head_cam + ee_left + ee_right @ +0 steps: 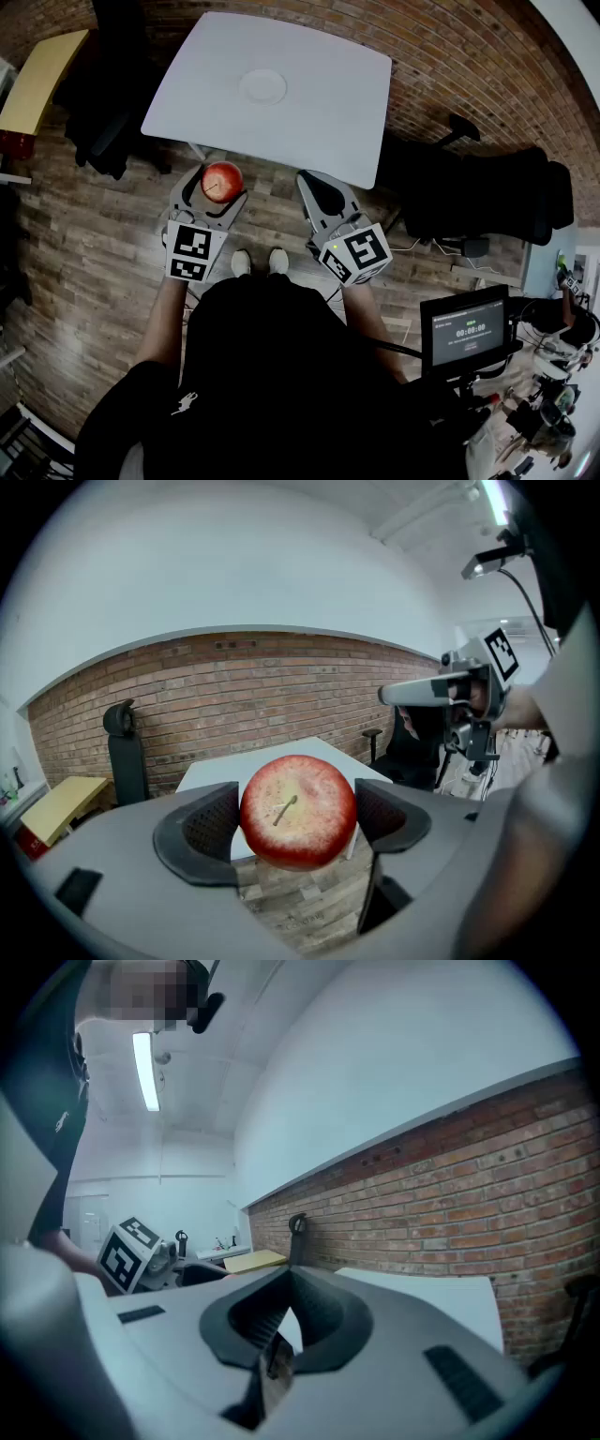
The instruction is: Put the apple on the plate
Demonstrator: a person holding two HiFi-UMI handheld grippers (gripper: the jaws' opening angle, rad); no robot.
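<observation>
A red apple (223,180) sits between the jaws of my left gripper (218,185), which is shut on it and held above the wooden floor, just short of the table's near edge. The left gripper view shows the apple (298,810) stem toward the camera, with both pads pressed on its sides. A white plate (262,86) lies in the middle of the white table (328,122), with nothing on it. My right gripper (317,184) hangs beside the left one, shut with nothing in it; its jaws meet in the right gripper view (284,1290).
A black office chair (487,192) stands right of the table and dark chairs (112,112) stand left of it. A yellow table (37,80) is at the far left. A small screen (469,330) sits at the lower right. The person's shoes (258,261) are below the grippers.
</observation>
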